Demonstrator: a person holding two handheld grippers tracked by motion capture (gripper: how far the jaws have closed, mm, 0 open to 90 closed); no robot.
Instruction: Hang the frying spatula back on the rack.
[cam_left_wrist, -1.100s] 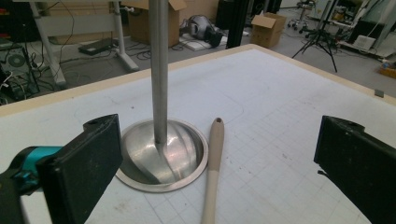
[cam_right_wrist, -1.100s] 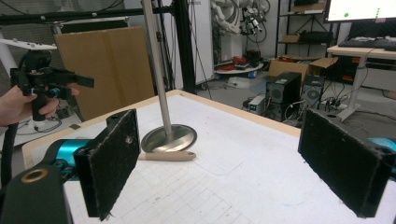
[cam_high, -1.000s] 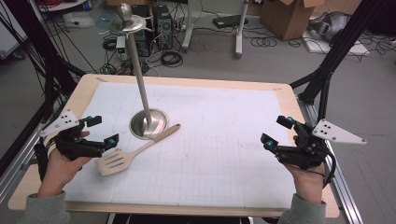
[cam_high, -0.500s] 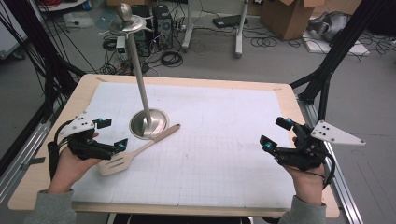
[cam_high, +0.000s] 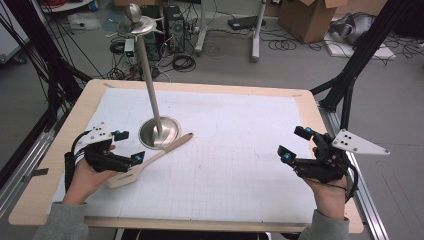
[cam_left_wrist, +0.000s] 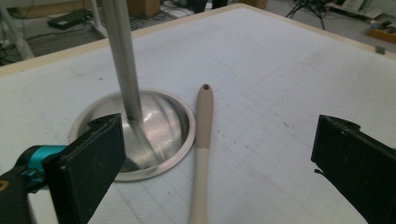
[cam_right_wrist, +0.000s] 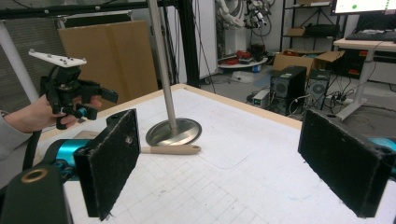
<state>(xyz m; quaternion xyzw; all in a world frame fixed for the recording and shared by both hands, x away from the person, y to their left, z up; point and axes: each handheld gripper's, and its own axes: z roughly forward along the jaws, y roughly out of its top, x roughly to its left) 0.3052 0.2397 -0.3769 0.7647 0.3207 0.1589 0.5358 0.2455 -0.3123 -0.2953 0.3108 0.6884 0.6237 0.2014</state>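
While the left hand-held gripper (cam_high: 129, 146) hovers over the blade end of a wooden spatula (cam_high: 150, 161) with its 2 jaws spread wide and holding nothing, the right hand-held gripper (cam_high: 294, 144) sits well apart near the tabletop's (cam_high: 240, 125) right edge, jaws likewise wide and empty. The spatula lies flat, its handle just beside the round base of a metal stand (cam_high: 159, 131).

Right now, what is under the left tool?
Under the open left tool lies the wooden spatula on the white grid mat. Its handle runs out between the jaws; the tool covers part of its blade.
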